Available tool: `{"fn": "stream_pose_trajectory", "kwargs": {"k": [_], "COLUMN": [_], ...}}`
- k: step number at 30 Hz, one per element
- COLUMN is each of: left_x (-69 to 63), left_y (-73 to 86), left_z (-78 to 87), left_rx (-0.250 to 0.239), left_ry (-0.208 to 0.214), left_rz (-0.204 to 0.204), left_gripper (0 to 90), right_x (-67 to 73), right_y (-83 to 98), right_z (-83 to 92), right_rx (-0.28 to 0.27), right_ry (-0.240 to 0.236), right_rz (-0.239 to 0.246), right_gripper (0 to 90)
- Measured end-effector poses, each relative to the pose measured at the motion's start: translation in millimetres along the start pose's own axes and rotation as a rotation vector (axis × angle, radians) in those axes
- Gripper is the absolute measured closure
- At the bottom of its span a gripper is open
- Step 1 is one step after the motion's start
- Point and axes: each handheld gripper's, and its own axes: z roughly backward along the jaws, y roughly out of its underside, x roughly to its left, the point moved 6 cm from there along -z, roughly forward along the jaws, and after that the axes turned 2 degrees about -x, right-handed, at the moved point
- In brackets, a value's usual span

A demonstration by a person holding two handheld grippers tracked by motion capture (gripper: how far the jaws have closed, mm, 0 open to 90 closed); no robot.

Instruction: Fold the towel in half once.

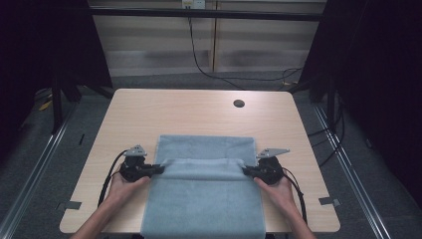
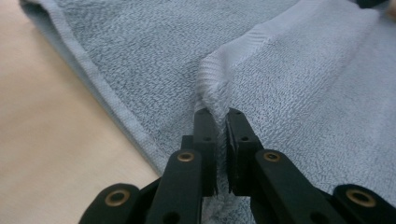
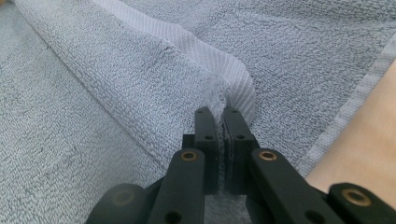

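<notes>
Both forearms enter from the near edge of the table (image 1: 149, 107), each hand holding a gripper clamped on a pale blue towel (image 1: 204, 199).

Towel position: spread on the near half of the light wood tabletop, its near end hanging over the front edge, with a woven hem band (image 1: 201, 162) drawn taut across its width between the two grippers. Left gripper (image 1: 158, 169): at the towel's left edge, jaws closed together on a pinched ridge of terry cloth, confirmed in the left gripper view (image 2: 222, 119), where fabric rises from between the black jaws. Right gripper (image 1: 245, 171): at the towel's right edge, jaws likewise pressed together on the banded hem, as the right gripper view (image 3: 220, 116) shows. A round cable hole (image 1: 239, 103) lies in the tabletop beyond the towel, well apart from it.
</notes>
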Motion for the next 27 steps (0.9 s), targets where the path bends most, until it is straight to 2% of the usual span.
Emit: {"fn": "stream_pose_trajectory", "kwargs": {"k": [3, 5, 8, 12, 15, 17, 18, 21, 24, 25, 27], "left_x": [14.0, 22.7, 32.8, 47.1, 60.6, 70.5, 73.5, 77.3, 82.4, 84.0, 85.9], "left_y": [-9.4, -15.1, -24.6, -38.6, -46.1, -50.4, -52.4, -58.8, -64.5, -65.8, -67.2], "left_z": [-7.7, -11.7, -18.7, -28.5, -35.0, -38.6, -40.4, -45.8, -50.5, -52.6, -53.9], "left_rx": [-0.014, -0.013, -0.007, 0.005, -0.011, -0.028, -0.032, -0.03, -0.026, -0.039, -0.041], "left_ry": [-0.012, -0.022, -0.058, -0.093, -0.09, -0.089, -0.093, -0.127, -0.16, -0.169, -0.165], "left_rz": [0.033, 0.053, 0.045, 0.046, 0.05, 0.08, 0.084, 0.062, 0.047, 0.059, 0.083], "left_gripper": [84.6, 84.7, 84.7, 84.6, 84.7, 84.8, 84.9, 84.9, 84.9, 85.0, 85.0], "right_x": [-9.1, -16.9, -28.2, -43.0, -53.9, -58.8, -61.1, -66.4, -71.8, -73.1, -75.8], "right_y": [-12.5, -19.8, -32.1, -50.3, -62.0, -67.0, -68.7, -72.8, -76.4, -77.5, -81.5], "right_z": [-10.8, -18.0, -28.9, -44.1, -54.7, -60.0, -62.1, -66.2, -70.6, -72.5, -75.4], "right_rx": [0.011, 0.003, 0.004, 0.023, 0.021, 0.009, -0.001, -0.016, -0.044, -0.058, -0.045], "right_ry": [0.026, 0.03, 0.05, 0.085, 0.105, 0.119, 0.122, 0.13, 0.157, 0.171, 0.199], "right_rz": [0.02, 0.003, -0.009, -0.002, -0.013, -0.039, -0.043, -0.073, -0.091, -0.107, -0.105], "right_gripper": [86.7, 86.7, 86.7, 86.8, 86.7, 86.7, 86.7, 86.7, 86.8, 86.7, 86.7]}}
